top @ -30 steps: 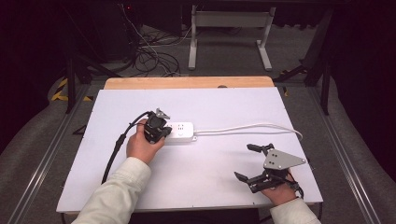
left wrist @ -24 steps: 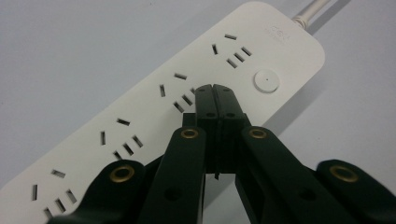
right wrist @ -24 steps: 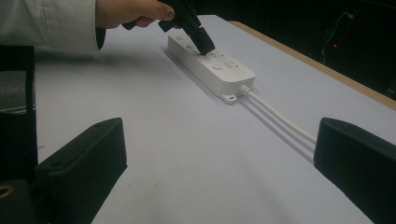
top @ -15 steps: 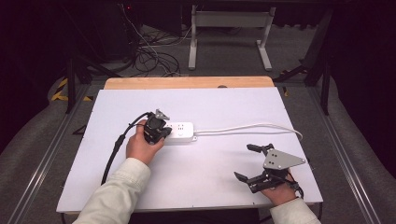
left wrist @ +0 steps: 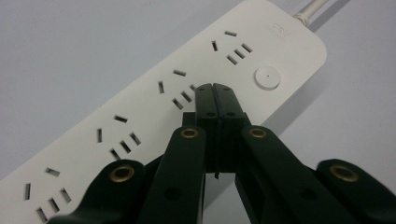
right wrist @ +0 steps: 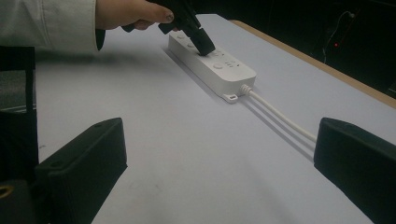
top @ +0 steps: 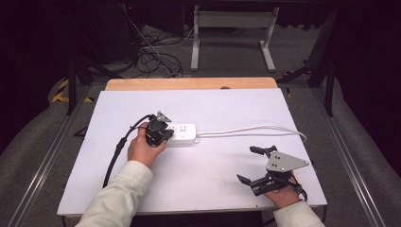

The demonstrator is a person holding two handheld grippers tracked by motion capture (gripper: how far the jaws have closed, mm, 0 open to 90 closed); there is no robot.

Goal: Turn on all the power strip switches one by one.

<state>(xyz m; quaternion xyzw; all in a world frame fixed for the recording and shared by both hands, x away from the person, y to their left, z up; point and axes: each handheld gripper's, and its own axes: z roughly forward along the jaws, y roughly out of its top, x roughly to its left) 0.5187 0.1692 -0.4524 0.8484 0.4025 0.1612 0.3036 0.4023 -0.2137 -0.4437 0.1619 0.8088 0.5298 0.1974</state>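
Seen from the high view, my left gripper (top: 166,134) sits left of centre, jaws shut, tips on the strip (top: 183,134), whose long axis runs left-right with its cord (top: 255,128) going right. My right gripper (top: 254,164) is at lower right, jaws wide, empty, well apart from the strip, so left is nearer.

Left gripper view: closed tips (left wrist: 215,93) rest on the strip top beside the round button (left wrist: 267,77), up and right of them.

Right gripper view: jaws wide apart; strip (right wrist: 212,67) at upper centre, left gripper on it.
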